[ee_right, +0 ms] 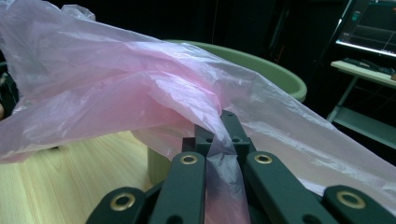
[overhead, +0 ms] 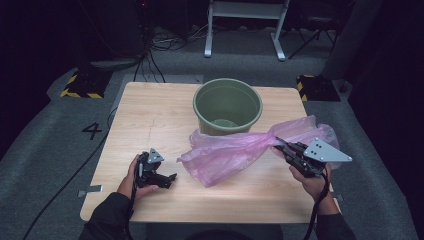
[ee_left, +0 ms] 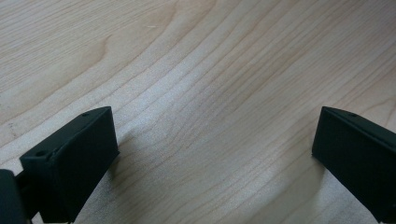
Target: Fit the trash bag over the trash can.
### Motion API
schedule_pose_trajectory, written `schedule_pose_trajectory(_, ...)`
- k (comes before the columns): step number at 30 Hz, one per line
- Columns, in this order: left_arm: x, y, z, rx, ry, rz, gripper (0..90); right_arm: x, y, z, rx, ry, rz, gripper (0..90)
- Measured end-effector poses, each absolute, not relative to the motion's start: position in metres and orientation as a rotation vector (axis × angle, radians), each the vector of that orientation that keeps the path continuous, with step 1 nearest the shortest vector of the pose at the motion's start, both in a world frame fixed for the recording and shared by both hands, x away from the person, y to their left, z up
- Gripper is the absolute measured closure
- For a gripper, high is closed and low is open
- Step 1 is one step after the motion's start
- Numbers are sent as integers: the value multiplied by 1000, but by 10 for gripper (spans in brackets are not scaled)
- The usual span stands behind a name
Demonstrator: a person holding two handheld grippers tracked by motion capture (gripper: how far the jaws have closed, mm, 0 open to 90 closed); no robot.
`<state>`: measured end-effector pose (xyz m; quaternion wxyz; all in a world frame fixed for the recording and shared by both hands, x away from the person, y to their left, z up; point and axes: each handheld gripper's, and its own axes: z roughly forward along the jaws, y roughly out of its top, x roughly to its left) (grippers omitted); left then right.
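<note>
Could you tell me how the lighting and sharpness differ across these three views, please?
High view: table lit, surrounding floor dim, room edges black. Left gripper view: wood grain sharp, soft shadows beside the open jaws. Right gripper view: pink plastic bag bright and translucent against a dark background, slightly soft nearest the lens; green bucket rim clear.

High view: up above the near side, looking forward and down over the whole table (overhead: 150, 115). Left gripper view: angled steeply down, super close to bare wood. Right gripper view: low, near level, close behind the pink bag (ee_right: 140, 88), green bucket (ee_right: 280, 74) beyond. Both also visible from high up.
</note>
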<state>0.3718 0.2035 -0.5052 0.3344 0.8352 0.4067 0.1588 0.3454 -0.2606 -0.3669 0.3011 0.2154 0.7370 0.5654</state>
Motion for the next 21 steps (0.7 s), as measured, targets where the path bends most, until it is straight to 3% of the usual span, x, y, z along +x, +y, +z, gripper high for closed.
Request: schedule_pose_trajectory(21, 372, 203, -505, 2185, 1065, 420, 1, 367, -267, -332, 603, 1827, 1521, 883)
